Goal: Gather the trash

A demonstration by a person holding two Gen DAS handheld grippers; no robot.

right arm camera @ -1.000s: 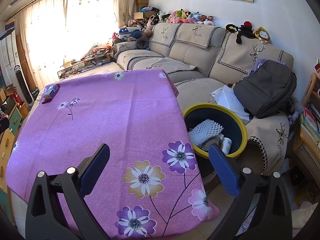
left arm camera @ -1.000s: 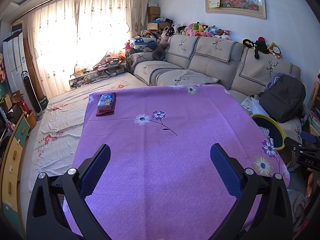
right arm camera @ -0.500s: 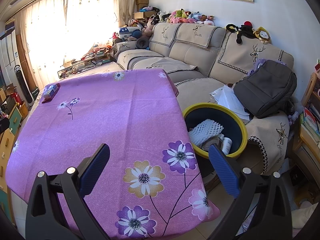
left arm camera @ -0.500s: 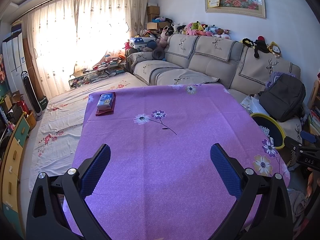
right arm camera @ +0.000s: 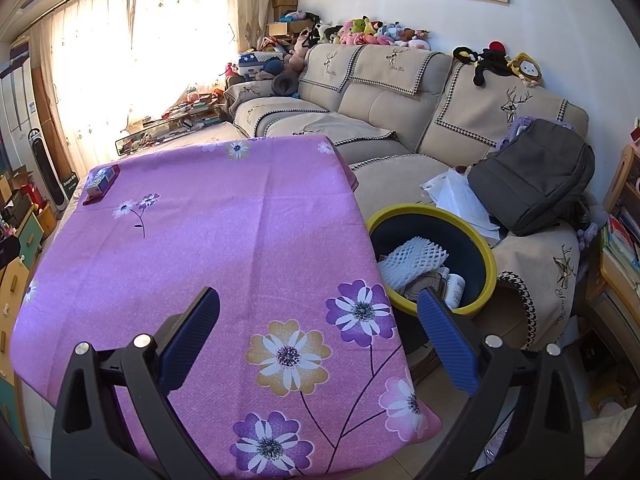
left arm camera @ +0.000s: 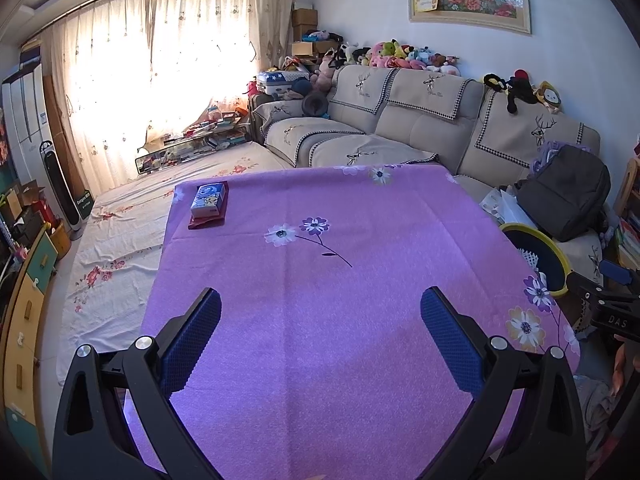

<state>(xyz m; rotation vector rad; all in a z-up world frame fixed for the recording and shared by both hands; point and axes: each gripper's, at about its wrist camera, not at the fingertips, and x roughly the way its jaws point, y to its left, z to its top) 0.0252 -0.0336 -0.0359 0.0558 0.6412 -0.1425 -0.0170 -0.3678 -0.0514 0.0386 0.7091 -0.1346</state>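
Purple flowered tablecloth [left arm camera: 320, 320] under both grippers | left gripper [left arm camera: 320, 300] jaws spread wide, holding nothing | right gripper [right arm camera: 318, 300] jaws spread wide, holding nothing | yellow-rimmed bin [right arm camera: 490, 258] beside table's right edge holds trash: white foam net [right arm camera: 412, 258], small bottle [right arm camera: 454, 286] | tissue pack [left arm camera: 209, 200] at far left corner

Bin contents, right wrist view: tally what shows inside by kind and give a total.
White foam net: 1
White bottle: 1
Brown packet: 1
Total: 3 visible in the bin; the table edge and the right gripper hide part of the inside, so more may lie below.
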